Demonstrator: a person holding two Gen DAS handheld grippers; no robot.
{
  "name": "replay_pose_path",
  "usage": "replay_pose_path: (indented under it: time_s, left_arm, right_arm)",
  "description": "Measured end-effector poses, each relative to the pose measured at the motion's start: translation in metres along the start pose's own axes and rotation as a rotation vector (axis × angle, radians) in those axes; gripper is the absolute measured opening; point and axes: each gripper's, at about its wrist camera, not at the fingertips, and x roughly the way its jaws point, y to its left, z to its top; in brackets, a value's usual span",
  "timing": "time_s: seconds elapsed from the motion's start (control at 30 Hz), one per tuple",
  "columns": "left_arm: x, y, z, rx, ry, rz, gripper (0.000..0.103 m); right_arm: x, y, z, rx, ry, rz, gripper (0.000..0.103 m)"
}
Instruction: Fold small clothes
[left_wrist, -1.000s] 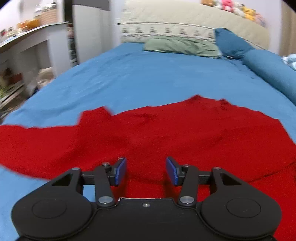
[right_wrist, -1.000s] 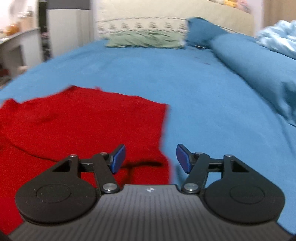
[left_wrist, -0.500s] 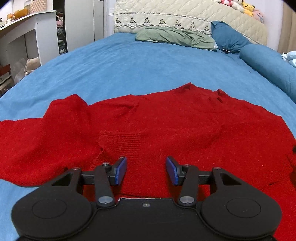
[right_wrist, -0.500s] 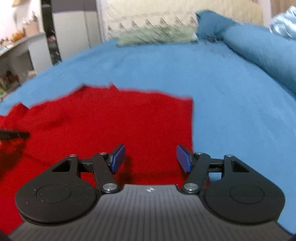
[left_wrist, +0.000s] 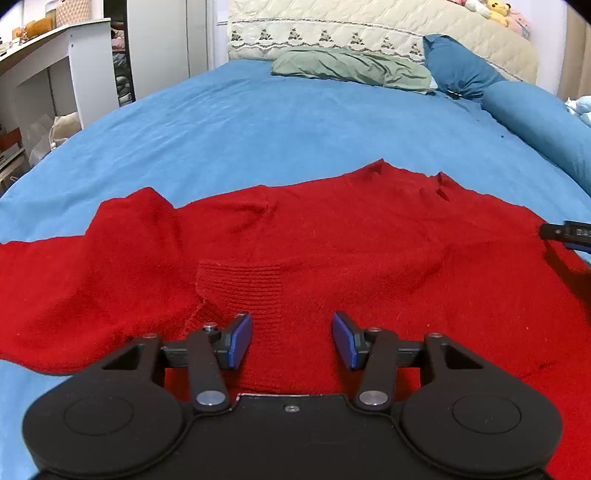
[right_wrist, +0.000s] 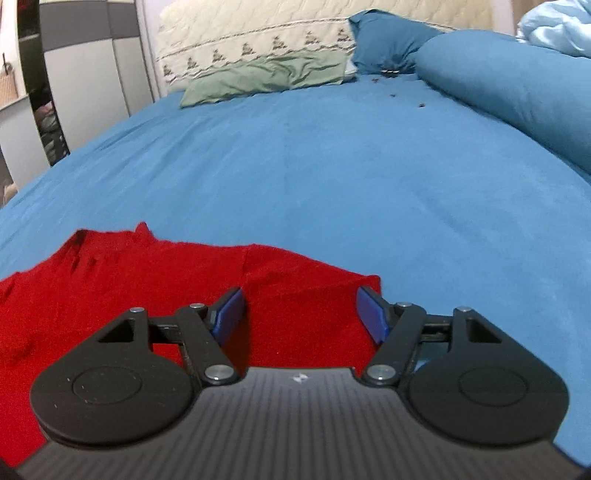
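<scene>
A: Red knit is what matters here: the red knitted sweater (left_wrist: 332, 251) lies spread on the blue bed sheet (left_wrist: 295, 122), its neck edge toward the green pillow (left_wrist: 351, 68) and a ribbed cuff (left_wrist: 242, 284) folded in over its middle.

B: And the grippers?

A: The left gripper (left_wrist: 291, 341) hovers over the sweater's near side, fingers (left_wrist: 238, 341) spread, holding nothing. The right gripper (right_wrist: 301, 314) sits at the sweater's right corner, fingers (right_wrist: 373, 314) also spread, empty.

B: What could go wrong?

A: Loose knit probably stretches and bunches. If one gripper pinches only the top layer, the fold may drag crooked. The left gripper could catch the ribbed cuff with the body and pull the sleeve out of place.

B: And the right one?

A: It might close on the blue bed sheet beside the sweater's edge, lifting bedding too.
</scene>
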Motion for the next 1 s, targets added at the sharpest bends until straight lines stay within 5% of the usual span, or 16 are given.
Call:
replay_pose_path:
  time_s: [0.2, 0.3, 0.43, 0.57, 0.7, 0.8, 1.0]
  left_arm:
    - [-0.051, 0.005, 0.018, -0.003, -0.066, 0.018, 0.058]
    - [-0.088, 0.018, 0.028, -0.010, -0.109, 0.065, 0.069]
    - [-0.127, 0.045, 0.037, -0.029, -0.162, 0.133, 0.103]
    - [-0.152, 0.093, 0.040, -0.044, -0.193, 0.190, 0.103]
    - [-0.152, 0.162, 0.033, -0.165, -0.190, 0.218, 0.103]
    - [-0.137, 0.218, 0.023, -0.294, -0.162, 0.211, 0.101]
    - [-0.082, 0.287, 0.005, -0.488, -0.074, 0.274, 0.083]
  right_arm:
    - [-0.082, 0.028, 0.011, -0.056, -0.061, 0.076, 0.088]
    - [-0.123, 0.043, 0.015, -0.049, -0.064, 0.143, 0.103]
    - [-0.155, 0.072, 0.017, -0.113, -0.067, 0.228, 0.103]
    - [-0.164, 0.094, 0.015, -0.136, -0.043, 0.302, 0.103]
    - [-0.166, 0.109, 0.005, -0.192, -0.044, 0.302, 0.103]
    - [-0.164, 0.115, -0.005, -0.214, -0.020, 0.308, 0.103]
    - [-0.159, 0.123, -0.014, -0.227, 0.016, 0.333, 0.103]
